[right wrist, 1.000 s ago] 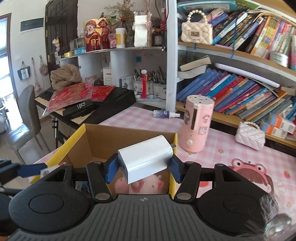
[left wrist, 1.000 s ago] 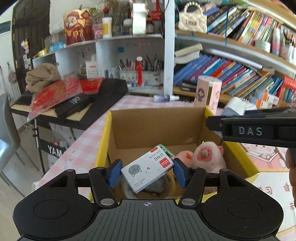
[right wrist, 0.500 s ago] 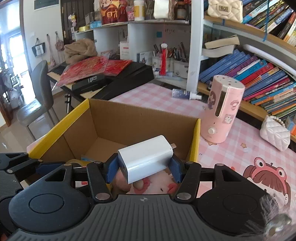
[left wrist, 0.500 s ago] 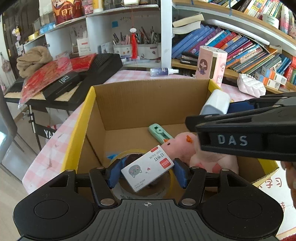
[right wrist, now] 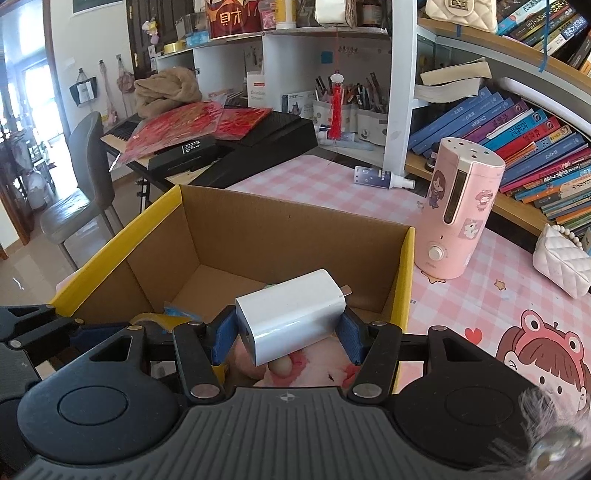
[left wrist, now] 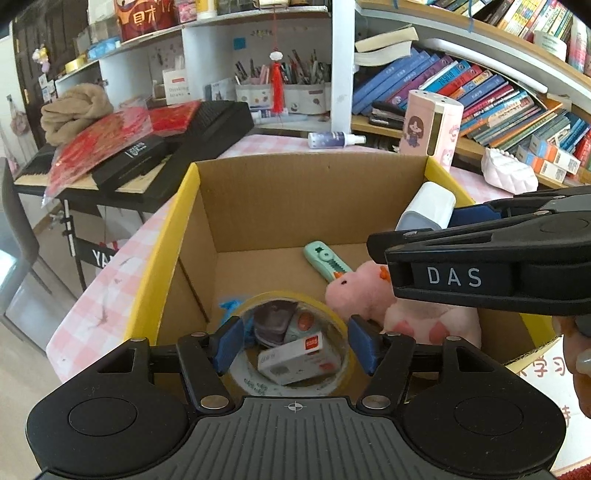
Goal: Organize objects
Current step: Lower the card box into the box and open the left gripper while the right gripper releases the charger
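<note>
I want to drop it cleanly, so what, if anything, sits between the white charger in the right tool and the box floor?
The pink plush toy lies directly under the white charger held by the right tool, so it would land on the toy, not the cardboard box floor.

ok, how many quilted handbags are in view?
2. A cream quilted handbag sits on the top shelf above the books. A white quilted handbag lies on the checked table, right of the pink canister. Clutter may hide others.
</note>
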Available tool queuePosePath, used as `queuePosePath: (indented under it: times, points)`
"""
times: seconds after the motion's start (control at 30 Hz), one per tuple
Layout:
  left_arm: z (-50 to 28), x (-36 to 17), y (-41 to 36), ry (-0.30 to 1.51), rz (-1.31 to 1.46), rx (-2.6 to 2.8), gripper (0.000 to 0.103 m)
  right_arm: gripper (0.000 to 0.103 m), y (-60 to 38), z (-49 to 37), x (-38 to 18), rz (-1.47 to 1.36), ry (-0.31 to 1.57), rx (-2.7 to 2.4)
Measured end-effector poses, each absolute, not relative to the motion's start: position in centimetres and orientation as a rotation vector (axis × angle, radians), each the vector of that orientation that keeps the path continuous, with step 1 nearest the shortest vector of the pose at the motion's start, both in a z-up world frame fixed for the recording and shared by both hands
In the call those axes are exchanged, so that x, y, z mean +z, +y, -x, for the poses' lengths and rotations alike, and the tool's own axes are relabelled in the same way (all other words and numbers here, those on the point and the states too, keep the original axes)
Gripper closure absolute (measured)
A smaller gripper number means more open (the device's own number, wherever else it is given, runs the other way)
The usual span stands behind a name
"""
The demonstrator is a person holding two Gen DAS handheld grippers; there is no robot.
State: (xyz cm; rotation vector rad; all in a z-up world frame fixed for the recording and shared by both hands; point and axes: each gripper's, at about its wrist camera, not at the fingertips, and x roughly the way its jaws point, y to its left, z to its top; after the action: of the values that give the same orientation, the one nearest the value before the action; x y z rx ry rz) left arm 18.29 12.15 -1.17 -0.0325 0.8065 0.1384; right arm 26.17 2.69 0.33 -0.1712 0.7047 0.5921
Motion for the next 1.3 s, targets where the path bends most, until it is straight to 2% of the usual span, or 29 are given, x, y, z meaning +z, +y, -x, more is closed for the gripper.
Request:
queuePosePath:
  times: [0.17, 0.3, 0.6, 1.3]
  points:
    - [-17.9, -1.0, 11.8, 0.799, 0.019, 0.129, 0.036, 0.048, 3.2, -26.1, 0.2, 0.182, 0.715, 0.614]
    - [-17.5, -0.6, 11.4, 0.782, -0.014, 0.124, 0.028, 0.048, 3.8, -26.2, 0.0, 0.188, 0.75, 0.646]
    - [-16.8, -0.4, 11.4, 0.772, -0.018, 0.131, 0.027, 0.053, 4.9, -26.1, -0.2, 0.207, 0.795, 0.692]
    - [-11.4, 2.4, 11.7, 0.654, 0.0, 0.085, 0.027, 0.053, 2.6, -19.8, 3.8, 0.142, 0.607, 0.553]
